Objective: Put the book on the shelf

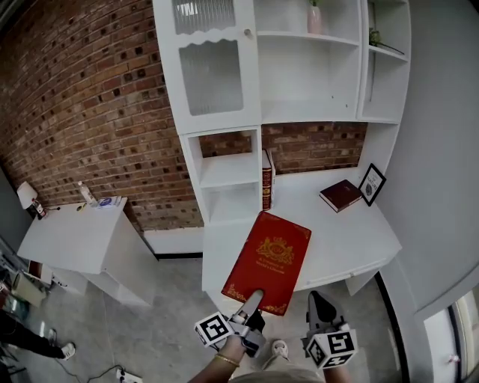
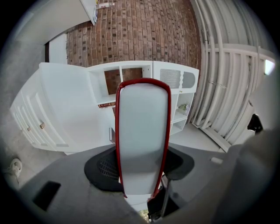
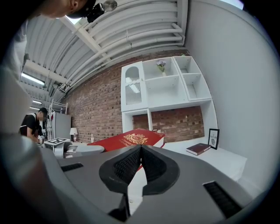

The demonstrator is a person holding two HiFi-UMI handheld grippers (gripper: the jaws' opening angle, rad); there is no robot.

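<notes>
1. The left tongs (image 1: 253, 301) were clamped, partway open, on the near short edge of the large red hardback book with a gold crest (image 1: 268, 258). The right tongs (image 3: 140, 155) were closed pad to pad on nothing, just right of the book.
2. The book hung flat in the air over the near edge of the white table (image 1: 352, 239), well short of the white shelf unit (image 1: 228, 170).
3. Gripped at one edge only, with most of its length sticking out, the book could probably sag, pivot or slide free.
4. Going in, its far corner might strike a divider or topple the red-spined books standing upright (image 1: 266, 179) at the table's far left.
5. The two open cubbies left of those books looked empty. An upper compartment held a pink vase (image 1: 314, 18), and the right-hand shelf held a small green plant (image 1: 376, 36). What sat behind the ribbed-glass door (image 1: 212, 75) could not be told.
6. A dark maroon book (image 1: 340, 194) lay flat at the far right, beside a black picture frame (image 1: 372, 184).
</notes>
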